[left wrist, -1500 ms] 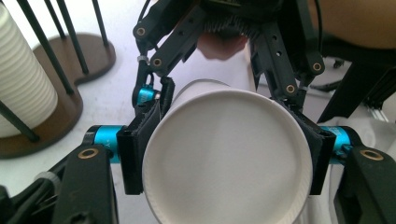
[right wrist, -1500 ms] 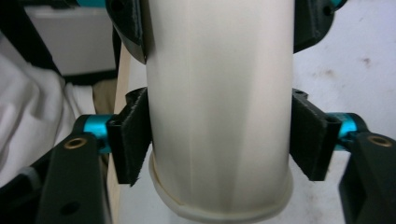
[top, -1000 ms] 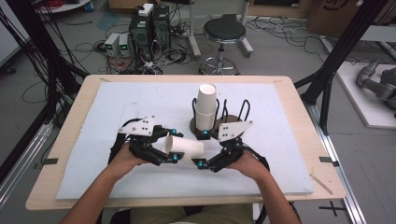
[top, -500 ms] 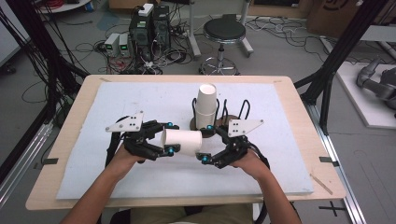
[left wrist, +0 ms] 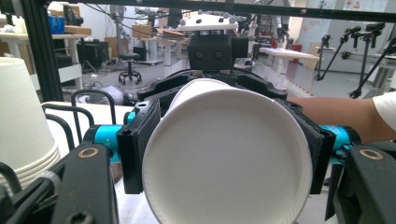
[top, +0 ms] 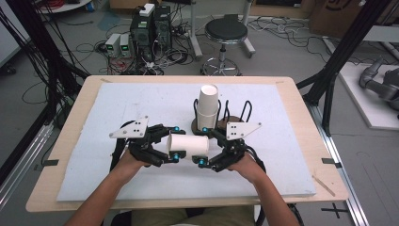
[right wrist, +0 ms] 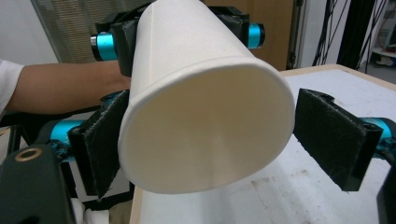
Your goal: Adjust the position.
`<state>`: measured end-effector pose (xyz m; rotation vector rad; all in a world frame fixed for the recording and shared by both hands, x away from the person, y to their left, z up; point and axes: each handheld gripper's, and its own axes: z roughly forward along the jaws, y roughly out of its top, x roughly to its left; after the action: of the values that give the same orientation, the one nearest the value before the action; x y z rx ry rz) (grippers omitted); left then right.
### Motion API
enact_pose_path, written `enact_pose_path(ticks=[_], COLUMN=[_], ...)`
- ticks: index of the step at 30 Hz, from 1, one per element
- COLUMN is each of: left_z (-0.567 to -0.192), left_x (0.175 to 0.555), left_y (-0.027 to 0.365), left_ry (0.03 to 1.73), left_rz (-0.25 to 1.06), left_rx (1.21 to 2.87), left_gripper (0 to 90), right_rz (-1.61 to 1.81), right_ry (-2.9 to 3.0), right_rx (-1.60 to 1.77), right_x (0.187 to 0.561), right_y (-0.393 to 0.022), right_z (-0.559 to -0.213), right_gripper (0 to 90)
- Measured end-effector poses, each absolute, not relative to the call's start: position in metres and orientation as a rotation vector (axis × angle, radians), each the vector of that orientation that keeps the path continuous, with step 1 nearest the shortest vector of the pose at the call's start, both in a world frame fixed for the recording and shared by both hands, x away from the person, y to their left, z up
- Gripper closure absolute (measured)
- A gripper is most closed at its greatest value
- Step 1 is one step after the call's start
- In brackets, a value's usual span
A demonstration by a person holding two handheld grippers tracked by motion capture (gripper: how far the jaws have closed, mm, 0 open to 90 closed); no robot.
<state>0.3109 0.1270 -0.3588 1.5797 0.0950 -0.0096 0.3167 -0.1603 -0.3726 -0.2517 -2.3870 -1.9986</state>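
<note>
No brand, label or printed writing can be read on the paper cup, on the cup stack or on either gripper.

The paper cup is held on its side above the white mat, between the two grippers, in front of the wire cup rack. In the high view, its wide end is seen clamped between the jaws of the left gripper, which are closed on it. Its narrow end is directed toward the right gripper.

In the right gripper view, the closed base of the cup is presented between the black padded jaws. One pad is seen against the cup wall at the left of that view; the other pad stands clear of the cup, with a visible gap. The right gripper jaws are therefore open around the base and are not pressed on it.

In the left gripper view, the open mouth and hollow interior of the cup are shown, with the far gripper's pads on either side of the cup body. The stacked cups and the black wire hoops of the rack are seen at the left edge of that view. The person's forearm is visible at the right edge.

The table layout, including the stack standing upright in the rack, is given by the high view.
</note>
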Motion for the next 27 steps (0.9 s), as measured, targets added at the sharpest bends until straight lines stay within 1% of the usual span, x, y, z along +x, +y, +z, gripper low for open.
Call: enact_pose_path(ticks=[2,3,8,13,14,15,16,18,27], left_z=[-0.36,-0.36,-0.36,-0.361,-0.361,-0.36,-0.359,-0.358,-0.353], left_x=[0.311,0.311,0.312,0.312,0.311,0.311,0.31,0.308,0.306], left_y=[0.127,0.127,0.127,0.126,0.125,0.124,0.123,0.122,0.124], left_ry=[0.092,0.092,0.095,0.114,0.133,0.148,0.163,0.16,0.131], left_rz=[-0.014,-0.013,-0.022,-0.027,-0.011,0.009,0.025,0.054,0.093], left_rx=[1.578,1.576,1.569,1.6,1.625,1.659,1.69,1.736,1.853], left_gripper=[35.0,35.1,35.5,35.3,34.6,29.2,19.3,18.6,17.9], right_rz=[-2.004,-1.998,-1.996,-1.961,-1.951,-1.947,-1.922,-1.907,-1.669], right_ry=[-2.385,-2.374,-2.375,-2.39,-2.404,-2.412,-2.453,-2.468,-2.686], right_rx=[-0.235,-0.2,-0.17,-0.168,-0.171,-0.175,-0.185,-0.194,-0.24], right_x=[0.316,0.316,0.317,0.318,0.318,0.318,0.319,0.319,0.317], right_y=[-0.16,-0.16,-0.161,-0.163,-0.164,-0.165,-0.166,-0.167,-0.166], right_z=[-0.373,-0.372,-0.371,-0.371,-0.371,-0.371,-0.369,-0.368,-0.361], right_gripper=[16.7,24.8,27.4,30.6,30.9,31.2,31.9,32.0,31.5])
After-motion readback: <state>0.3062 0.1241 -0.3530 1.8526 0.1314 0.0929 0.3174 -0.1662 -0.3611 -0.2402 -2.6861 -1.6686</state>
